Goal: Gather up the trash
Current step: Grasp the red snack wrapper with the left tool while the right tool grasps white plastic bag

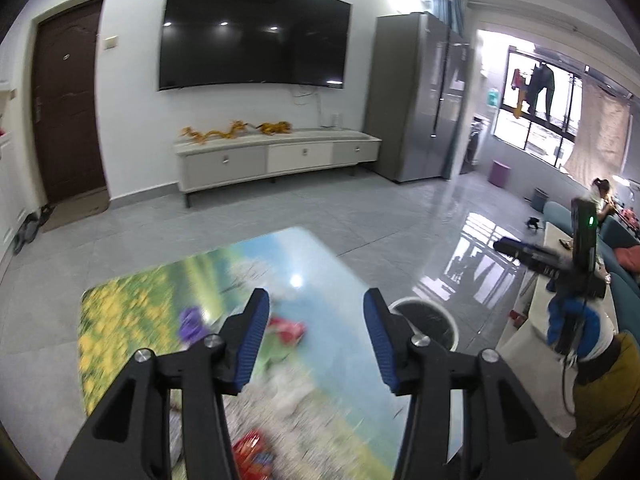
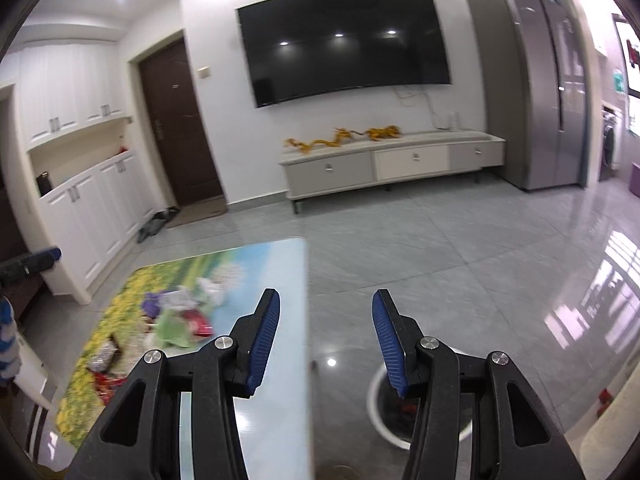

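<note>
Both claws empty. Left claw [image 1: 316,300] spread wide above the bench [image 1: 340,280], nothing between the pads. Right claw [image 2: 325,300] also spread, hanging past the bench's right edge over the floor, with the white bin [image 2: 374,396] just below it at 5 o'clock from the claw tips; something red already lies inside the bin. Trash left on the bench: in the right wrist view a cluster at 9 o'clock from the claw, made up of a purple wrapper [image 2: 154,304], a green bag [image 2: 172,330], a red wrapper [image 2: 196,322], a white crumpled piece [image 2: 212,286], a silver foil pack [image 2: 102,354] and a red scrap [image 2: 106,380]. Left wrist view is motion-blurred, so item edges there are unreliable; the red wrapper sits roughly between its fingers, and another red pack [image 1: 252,452] lies at 6 o'clock near the frame bottom. Judgement: step in hand is the next pick, probably by the left claw, since it is over the pile. To do it well: slow down until the blur clears, centre 1 item between the pads, come down flat to the glossy top and pinch the crumpled bulk, not a loose film edge. Take 1 piece per trip; the wrappers overlap and will drag neighbours. Bin sits at 3 o'clock off the bench edge, so carry across low and release over its mouth.
</note>
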A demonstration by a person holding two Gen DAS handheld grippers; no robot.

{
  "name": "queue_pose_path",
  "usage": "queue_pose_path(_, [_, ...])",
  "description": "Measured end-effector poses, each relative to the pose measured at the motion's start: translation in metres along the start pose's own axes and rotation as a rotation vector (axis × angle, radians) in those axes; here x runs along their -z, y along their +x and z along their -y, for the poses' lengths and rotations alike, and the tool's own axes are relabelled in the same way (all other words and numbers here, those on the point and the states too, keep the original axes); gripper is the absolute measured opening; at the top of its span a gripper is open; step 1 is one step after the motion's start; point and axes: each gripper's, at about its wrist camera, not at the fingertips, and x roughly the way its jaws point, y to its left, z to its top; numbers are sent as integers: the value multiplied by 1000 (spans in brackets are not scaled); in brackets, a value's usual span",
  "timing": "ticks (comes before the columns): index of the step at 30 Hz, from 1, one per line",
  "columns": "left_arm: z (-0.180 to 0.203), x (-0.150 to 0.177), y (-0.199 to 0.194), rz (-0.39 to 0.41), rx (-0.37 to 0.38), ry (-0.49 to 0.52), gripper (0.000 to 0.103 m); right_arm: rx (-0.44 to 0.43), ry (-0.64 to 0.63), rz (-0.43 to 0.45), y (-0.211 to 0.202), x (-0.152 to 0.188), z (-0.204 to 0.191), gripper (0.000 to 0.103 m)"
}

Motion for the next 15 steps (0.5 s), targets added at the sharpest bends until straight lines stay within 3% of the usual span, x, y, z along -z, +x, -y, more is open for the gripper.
queue_pose_path(7, [-37, 76, -13, -45, -38, -48, 54, -93, -39, -91, 25, 19, -65, 49])
queue_pose_path(15, [-51, 150, 18, -135, -46, -70, 54, -187, -84, -274, 83, 59, -127, 54])
